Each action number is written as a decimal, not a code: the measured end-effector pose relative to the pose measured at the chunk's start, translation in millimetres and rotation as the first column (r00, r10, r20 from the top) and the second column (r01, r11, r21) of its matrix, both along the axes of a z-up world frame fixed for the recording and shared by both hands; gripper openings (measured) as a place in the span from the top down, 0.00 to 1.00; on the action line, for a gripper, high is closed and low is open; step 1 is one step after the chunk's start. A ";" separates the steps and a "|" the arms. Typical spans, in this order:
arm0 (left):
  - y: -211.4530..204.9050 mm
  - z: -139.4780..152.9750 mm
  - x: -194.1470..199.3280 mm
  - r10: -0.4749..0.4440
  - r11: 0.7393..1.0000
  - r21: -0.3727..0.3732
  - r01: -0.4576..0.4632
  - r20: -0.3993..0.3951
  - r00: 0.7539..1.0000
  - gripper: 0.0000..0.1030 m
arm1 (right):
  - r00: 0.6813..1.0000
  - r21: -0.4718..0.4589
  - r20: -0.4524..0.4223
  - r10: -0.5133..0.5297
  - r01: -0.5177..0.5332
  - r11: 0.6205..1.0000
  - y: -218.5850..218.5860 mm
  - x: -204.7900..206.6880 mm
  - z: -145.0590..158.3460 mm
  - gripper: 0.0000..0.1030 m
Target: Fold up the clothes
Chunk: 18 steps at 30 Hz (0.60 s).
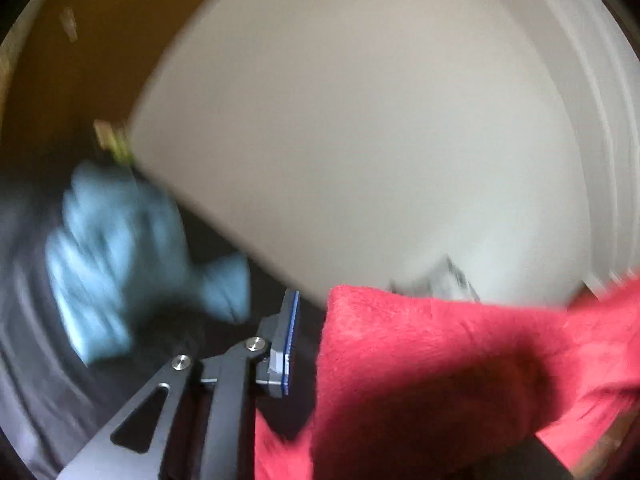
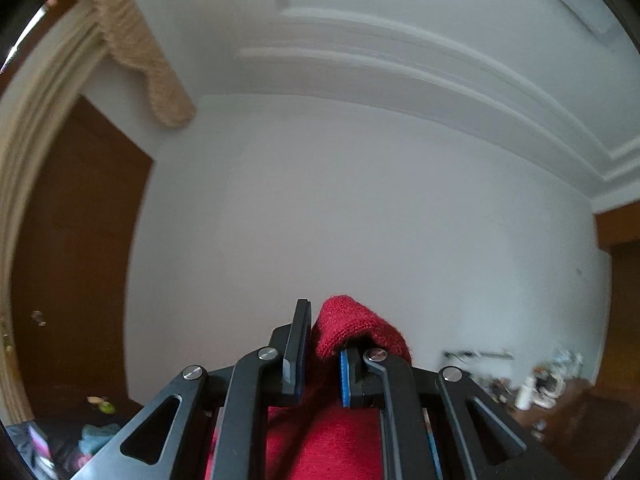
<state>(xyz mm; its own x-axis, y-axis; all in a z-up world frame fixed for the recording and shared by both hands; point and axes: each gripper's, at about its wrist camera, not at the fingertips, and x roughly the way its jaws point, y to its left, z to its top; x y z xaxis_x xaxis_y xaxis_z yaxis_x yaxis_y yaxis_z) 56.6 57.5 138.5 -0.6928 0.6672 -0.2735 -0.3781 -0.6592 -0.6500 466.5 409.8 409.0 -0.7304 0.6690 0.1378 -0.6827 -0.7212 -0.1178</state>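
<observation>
A red knit garment [image 1: 432,364] hangs from my left gripper [image 1: 316,344]; the cloth covers the right finger, only the left finger [image 1: 286,344] shows, so the grip looks shut on it. In the right wrist view my right gripper [image 2: 324,364] is shut on a bunched fold of the same red garment [image 2: 352,328], held up and pointing at a white wall. The rest of the cloth hangs below the fingers.
A light blue cloth [image 1: 120,256] lies on a dark surface [image 1: 48,380] at left, blurred. A white wall [image 2: 360,220], a brown door [image 2: 76,260] and a cluttered wooden dresser [image 2: 552,392] at lower right show in the right wrist view.
</observation>
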 end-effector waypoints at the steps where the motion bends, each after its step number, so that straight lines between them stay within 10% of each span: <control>1: -19.4 27.8 5.0 0.053 0.999 0.014 -0.052 -0.062 0.997 0.81 | 1.000 -0.014 0.002 -0.015 0.015 1.000 4.6 7.1 -5.4 0.88; 9: -77.9 206.3 82.6 0.203 0.978 0.044 -0.204 -0.427 0.881 0.78 | 0.996 -0.004 0.084 -0.008 0.008 1.000 25.9 37.8 -65.8 0.88; 18: -116.0 305.3 159.1 0.301 0.951 0.118 -0.285 -0.557 0.774 0.78 | 0.995 0.081 0.040 0.097 -0.100 0.992 -9.2 90.0 -88.9 0.88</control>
<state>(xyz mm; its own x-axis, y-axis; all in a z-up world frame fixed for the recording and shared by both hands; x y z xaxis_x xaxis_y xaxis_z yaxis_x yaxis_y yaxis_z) 215.7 -58.4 443.7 -0.8811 0.4078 0.2395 -0.4723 -0.7846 -0.4017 556.5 400.6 320.1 -0.7974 0.5813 0.1620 -0.6034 -0.7712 -0.2027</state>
